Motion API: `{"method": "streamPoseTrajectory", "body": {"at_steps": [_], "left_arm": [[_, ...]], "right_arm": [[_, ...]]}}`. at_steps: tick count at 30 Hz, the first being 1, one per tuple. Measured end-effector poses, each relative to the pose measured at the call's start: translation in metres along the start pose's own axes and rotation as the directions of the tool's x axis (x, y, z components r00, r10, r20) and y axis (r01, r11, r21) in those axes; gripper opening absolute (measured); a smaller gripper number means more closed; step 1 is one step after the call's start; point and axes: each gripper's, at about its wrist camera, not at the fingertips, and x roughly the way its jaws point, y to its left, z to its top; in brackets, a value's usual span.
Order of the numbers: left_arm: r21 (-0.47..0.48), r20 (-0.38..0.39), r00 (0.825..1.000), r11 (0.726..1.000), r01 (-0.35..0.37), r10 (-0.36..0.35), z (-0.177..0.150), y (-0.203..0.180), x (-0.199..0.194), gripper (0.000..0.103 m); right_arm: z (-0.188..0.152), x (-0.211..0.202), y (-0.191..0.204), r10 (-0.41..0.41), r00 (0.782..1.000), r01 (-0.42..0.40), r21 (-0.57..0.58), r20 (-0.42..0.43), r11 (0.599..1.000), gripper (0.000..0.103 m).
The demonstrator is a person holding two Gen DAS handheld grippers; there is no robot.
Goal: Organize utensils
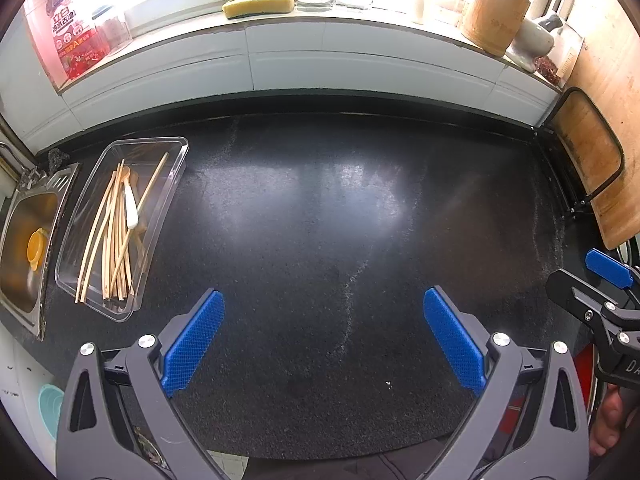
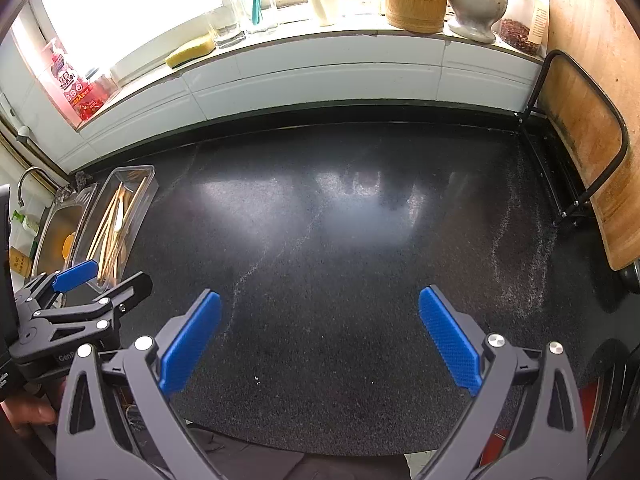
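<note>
A clear plastic tray (image 1: 173, 148) lies on the black counter at the left, beside the sink. Several wooden chopsticks (image 1: 114, 236) and a white spoon (image 1: 131, 206) rest inside it. The same tray (image 2: 142, 171) appears at the far left of the right wrist view. My left gripper (image 1: 323, 338) hovers open over bare counter, to the right of the tray, nothing between its blue pads. My right gripper (image 2: 319, 336) is open too, over the counter's middle and empty. Each gripper shows at the edge of the other's view: the right gripper (image 1: 596, 284), the left gripper (image 2: 96, 280).
A steel sink (image 1: 24, 236) with an orange piece sits left of the tray. The windowsill holds a yellow sponge (image 1: 258, 4), glasses, a bamboo utensil holder (image 1: 494, 16) and a stone mortar (image 2: 476, 4). A wooden cutting board (image 1: 600, 128) in a black rack stands at the right.
</note>
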Motion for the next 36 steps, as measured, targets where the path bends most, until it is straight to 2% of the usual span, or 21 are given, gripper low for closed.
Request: {"method": "streamPoseTrajectory", "body": {"at_steps": [36], "left_arm": [[-0.007,-0.005,1.0,1.0,-0.004,0.004,0.0055,0.0,0.0044,0.097]], "right_arm": [[0.0078,0.007,-0.0002,0.005,1.0,-0.005,-0.012,-0.011,1.0,0.096]]}}
